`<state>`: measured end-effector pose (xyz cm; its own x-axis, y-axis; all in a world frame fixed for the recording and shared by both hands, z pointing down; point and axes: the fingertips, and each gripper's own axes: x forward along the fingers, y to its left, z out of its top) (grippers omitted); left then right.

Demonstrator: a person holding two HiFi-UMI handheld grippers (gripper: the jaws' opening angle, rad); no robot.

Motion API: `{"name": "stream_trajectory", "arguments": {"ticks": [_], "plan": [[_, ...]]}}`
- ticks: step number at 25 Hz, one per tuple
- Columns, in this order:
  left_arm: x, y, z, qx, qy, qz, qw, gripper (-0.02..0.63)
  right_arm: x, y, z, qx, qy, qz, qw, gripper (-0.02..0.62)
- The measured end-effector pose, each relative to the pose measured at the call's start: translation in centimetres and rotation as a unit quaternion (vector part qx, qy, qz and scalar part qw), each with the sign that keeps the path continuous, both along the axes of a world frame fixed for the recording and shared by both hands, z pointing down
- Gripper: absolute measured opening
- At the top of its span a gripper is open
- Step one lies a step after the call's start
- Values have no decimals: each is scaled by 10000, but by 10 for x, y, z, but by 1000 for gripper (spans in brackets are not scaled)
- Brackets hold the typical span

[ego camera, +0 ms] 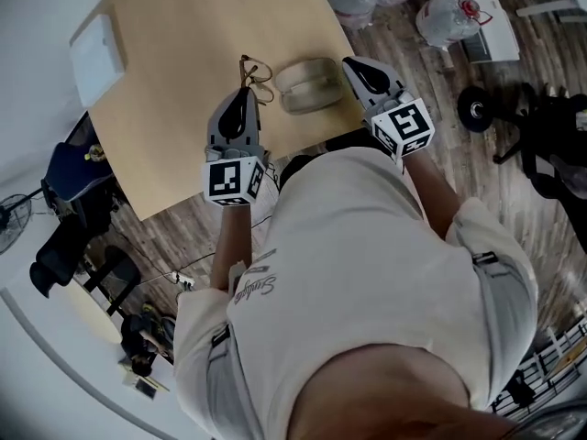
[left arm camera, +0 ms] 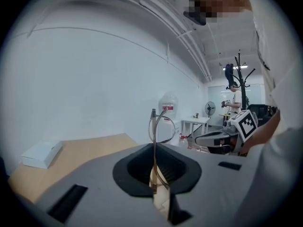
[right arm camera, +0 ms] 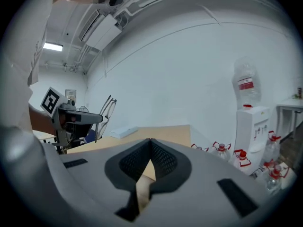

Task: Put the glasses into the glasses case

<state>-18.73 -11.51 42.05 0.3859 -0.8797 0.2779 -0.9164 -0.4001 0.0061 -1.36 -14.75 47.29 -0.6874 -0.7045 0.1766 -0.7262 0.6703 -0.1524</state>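
Left claw (left arm camera: 154,186) pinching one pair of glasses (left arm camera: 156,126) by a temple, upright; the temple's lower end is hidden between the jaws. One glasses case (ego camera: 307,85) on the surface (ego camera: 174,53), near. Right claw (right arm camera: 149,148) pressed together, empty.

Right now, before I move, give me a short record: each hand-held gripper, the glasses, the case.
left hand-held gripper: shut on the thin brown wire-framed glasses, held upright
right hand-held gripper: shut, empty
grey-beige oval glasses case: on the light wooden table, between the two grippers
glasses in case: not yet
flat white box: on the table's far left corner
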Motion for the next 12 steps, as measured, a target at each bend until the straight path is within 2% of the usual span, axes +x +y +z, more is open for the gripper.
{"name": "stream_trajectory", "arguments": {"ticks": [5,9,12], "plan": [[25,-12,14,-178,-280,593,9977,23,14,-11,10,-107,-61,137,9998,-5],[42,-17,39,-307,-721,989,9920,23,30,-13,23,-246,-112,288,9992,-5],[54,-18,54,-462,-780,1319,9871,23,40,-11,29,-343,-111,420,9985,-5]]}}
